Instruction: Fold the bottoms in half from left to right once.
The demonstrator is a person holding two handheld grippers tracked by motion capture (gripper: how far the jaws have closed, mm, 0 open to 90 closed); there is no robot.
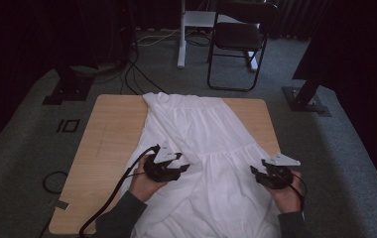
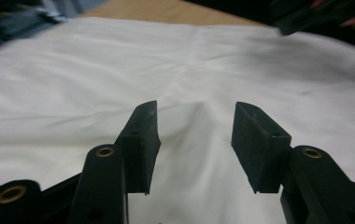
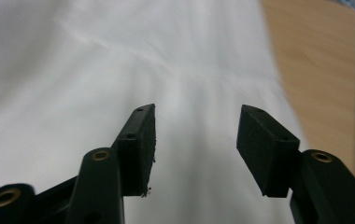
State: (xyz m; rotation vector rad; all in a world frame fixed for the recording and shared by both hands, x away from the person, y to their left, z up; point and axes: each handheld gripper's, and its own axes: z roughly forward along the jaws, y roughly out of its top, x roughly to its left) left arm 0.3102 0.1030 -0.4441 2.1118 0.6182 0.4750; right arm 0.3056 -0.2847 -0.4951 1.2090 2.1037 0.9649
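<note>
Grey carpet surrounds a wooden desk (image 1: 102, 144) at the centre of the high view, and across it lies the white garment (image 1: 201, 144), spread from the desk's far edge down to the bottom of the frame, its hem hanging over the near edge. Left claw (image 1: 182, 167) hovers over the cloth at lower centre-left, jaws spread, nothing between them; in the left gripper view (image 2: 195, 140) white fabric shows in the gap. Right claw (image 1: 252, 172) sits at lower right over the garment's right side, jaws also spread and empty; in the right gripper view (image 3: 195, 140) bare desk wood runs along the right. Behind, at upper centre, stands a black chair (image 1: 238, 39).
</note>
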